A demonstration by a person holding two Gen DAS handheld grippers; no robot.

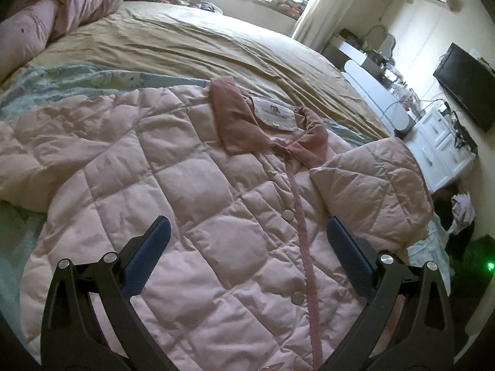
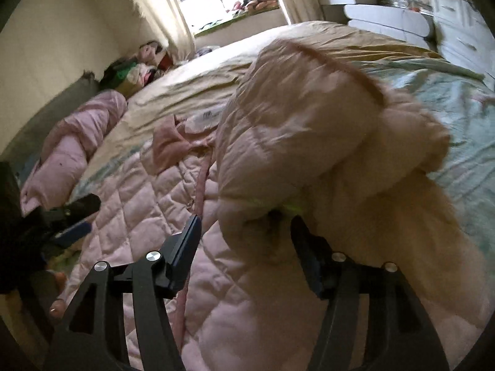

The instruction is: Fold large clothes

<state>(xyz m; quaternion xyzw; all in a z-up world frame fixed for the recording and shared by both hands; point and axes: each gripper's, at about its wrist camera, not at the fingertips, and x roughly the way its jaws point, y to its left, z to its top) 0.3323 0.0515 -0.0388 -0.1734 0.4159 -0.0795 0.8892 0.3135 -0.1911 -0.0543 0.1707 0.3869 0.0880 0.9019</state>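
A pale pink quilted jacket point(image 1: 191, 191) lies front up on the bed, with a darker pink collar point(image 1: 244, 117) and snap buttons down the middle. Its right sleeve point(image 1: 374, 185) is folded over the chest. My left gripper point(image 1: 247, 232) is open and empty, hovering above the jacket's front. In the right wrist view the jacket point(image 2: 148, 204) lies below and the bunched sleeve point(image 2: 309, 130) sits between the fingers of my right gripper point(image 2: 244, 228), whose jaws stand apart around it. The left gripper point(image 2: 77, 216) shows at the left there.
The bed has a tan sheet point(image 1: 185, 40) and a light blue printed cover point(image 2: 448, 99). A rolled pink duvet point(image 1: 58, 9) lies at the far left. White drawers point(image 1: 439, 145) and a dark TV point(image 1: 467, 83) stand right of the bed. A clothes pile point(image 2: 139, 68) sits by the window.
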